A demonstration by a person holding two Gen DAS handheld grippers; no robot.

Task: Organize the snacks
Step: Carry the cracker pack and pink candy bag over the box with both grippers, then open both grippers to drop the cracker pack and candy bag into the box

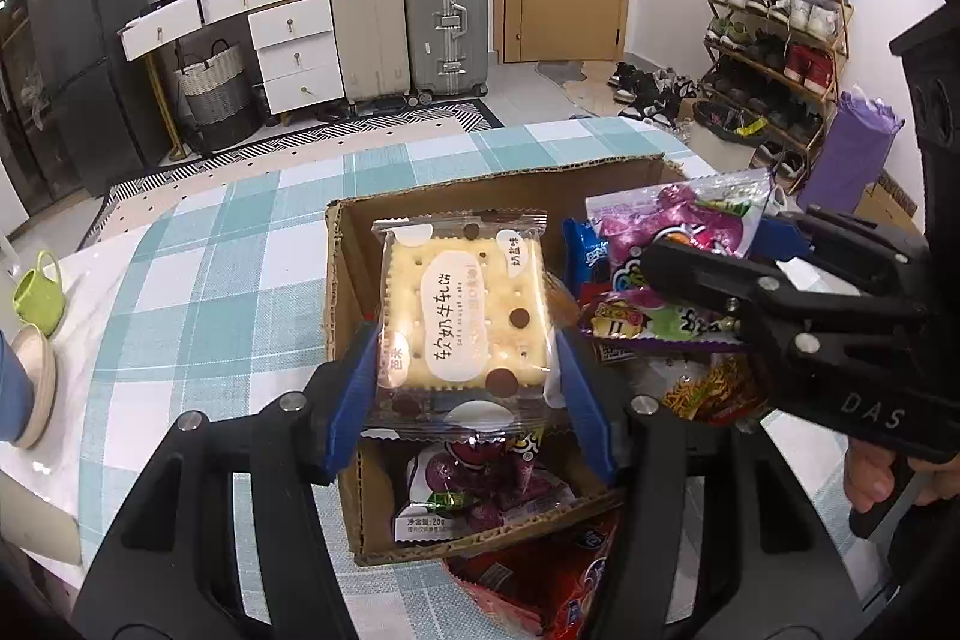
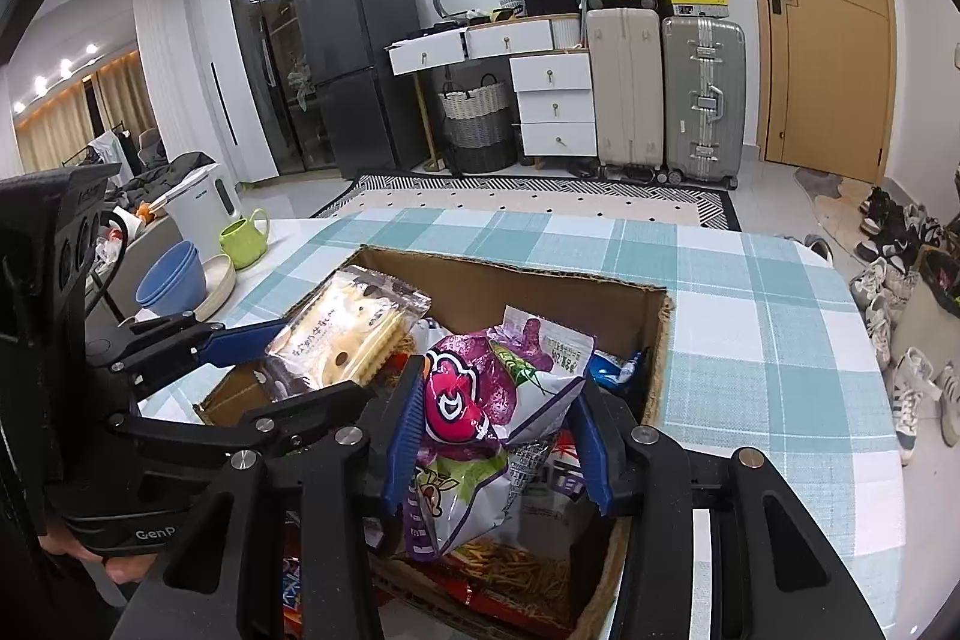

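A cardboard box (image 1: 498,187) (image 2: 516,280) stands on the checked table and holds several snack packets. My left gripper (image 1: 465,394) is shut on a clear cracker packet (image 1: 465,313), held flat above the box's left side; it also shows in the right wrist view (image 2: 342,334). My right gripper (image 2: 495,436) is shut on a purple and white snack bag (image 2: 480,418), held above the box's right side; that bag shows in the left wrist view (image 1: 690,220). Another purple packet (image 1: 474,484) lies in the box under the crackers. A red packet (image 1: 540,574) lies at the near box edge.
A green mug (image 2: 243,238), blue bowls (image 2: 171,277) and a beige plate (image 2: 219,280) stand at the table's left edge, by a white kettle (image 2: 201,205). Beyond the table are suitcases (image 2: 660,94), drawers and a shoe rack (image 1: 774,40).
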